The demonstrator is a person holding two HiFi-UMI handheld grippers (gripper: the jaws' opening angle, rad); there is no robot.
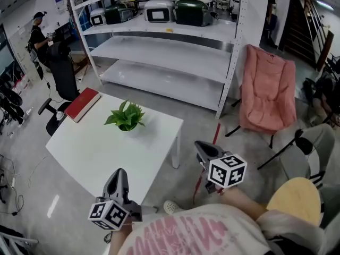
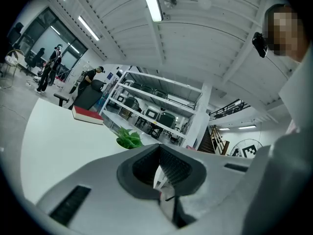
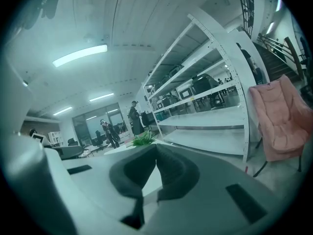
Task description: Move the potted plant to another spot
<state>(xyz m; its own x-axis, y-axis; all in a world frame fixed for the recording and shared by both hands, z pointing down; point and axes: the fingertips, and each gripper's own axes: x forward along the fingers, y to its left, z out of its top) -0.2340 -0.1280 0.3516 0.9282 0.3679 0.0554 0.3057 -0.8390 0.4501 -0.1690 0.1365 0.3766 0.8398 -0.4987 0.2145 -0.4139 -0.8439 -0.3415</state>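
A person stands at the near edge of a white table (image 1: 101, 153), seen from above, holding a two-jaw gripper in each hand. A small potted plant (image 1: 126, 117) sits on the table's far half, roughly midway between its left and right edges, well apart from both grippers. A red book (image 1: 83, 104) lies at the table's far left corner. A white shelving unit (image 1: 170, 47) stands beyond the table, and a pink folding chair (image 1: 268, 89) is off to its right.

The left gripper (image 1: 120, 174) hovers over the table's near edge, jaws closed together on nothing. The right gripper (image 1: 201, 145) is just off the table's right side, above the floor, its jaws also closed and empty. Both point roughly toward the plant.

The plant stands upright, so its long axis runs vertically, with green leaves fanning outward on all sides and no clear front. The leaves cover the pot almost entirely from above, so its shape and material cannot be told.

It looks light and easy to lift, but top-heavy enough to tip. The leaves are soft and likely to bruise or tear, so the firm pot below them is the better place to grip, from the sides and low down, with the plant kept vertical.
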